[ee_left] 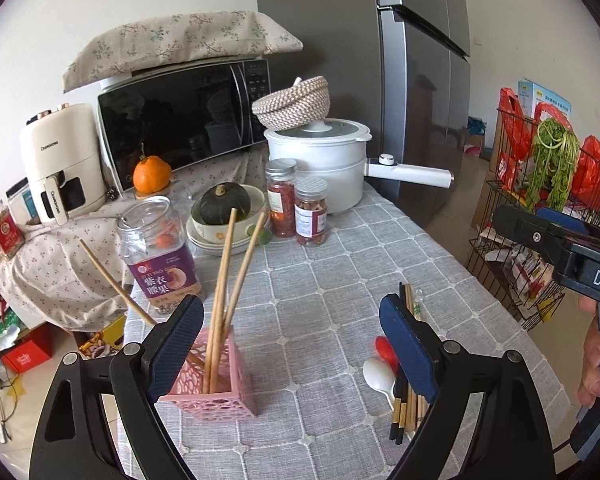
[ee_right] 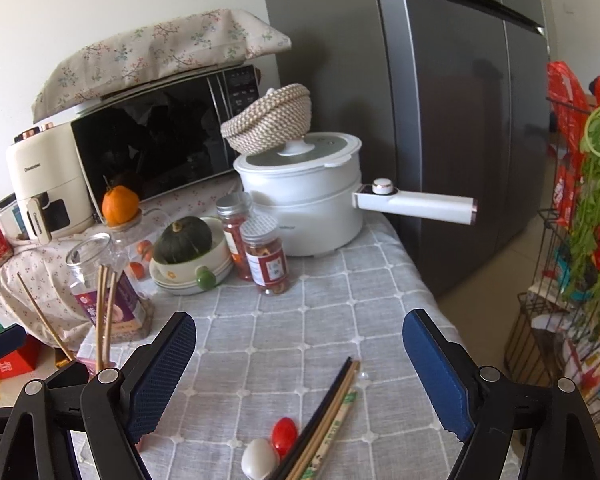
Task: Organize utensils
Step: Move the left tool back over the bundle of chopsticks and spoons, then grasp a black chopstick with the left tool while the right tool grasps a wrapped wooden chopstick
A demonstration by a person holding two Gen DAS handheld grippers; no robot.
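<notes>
A pink perforated holder [ee_left: 216, 388] stands on the grey checked tablecloth [ee_left: 320, 280] with several wooden chopsticks [ee_left: 228, 280] upright in it. One more chopstick [ee_left: 116, 284] leans out to the left. My left gripper [ee_left: 290, 320] is open; the holder sits just inside its left finger, untouched. Behind its right finger lie loose black and wooden chopsticks [ee_left: 404, 396], a white spoon [ee_left: 378, 374] and a red spoon [ee_left: 385, 349]. My right gripper [ee_right: 300, 328] is open above that pile of chopsticks [ee_right: 328, 416], the red spoon [ee_right: 284, 432] and the white spoon [ee_right: 260, 464], holding nothing.
At the back stand a purple-labelled jar [ee_left: 160, 252], a bowl with a green squash [ee_left: 224, 208], two spice jars [ee_left: 296, 208], a white pot [ee_left: 324, 160] and a microwave [ee_left: 180, 120]. A fridge [ee_left: 420, 80] and a wire rack with greens [ee_left: 552, 168] flank the table's right edge.
</notes>
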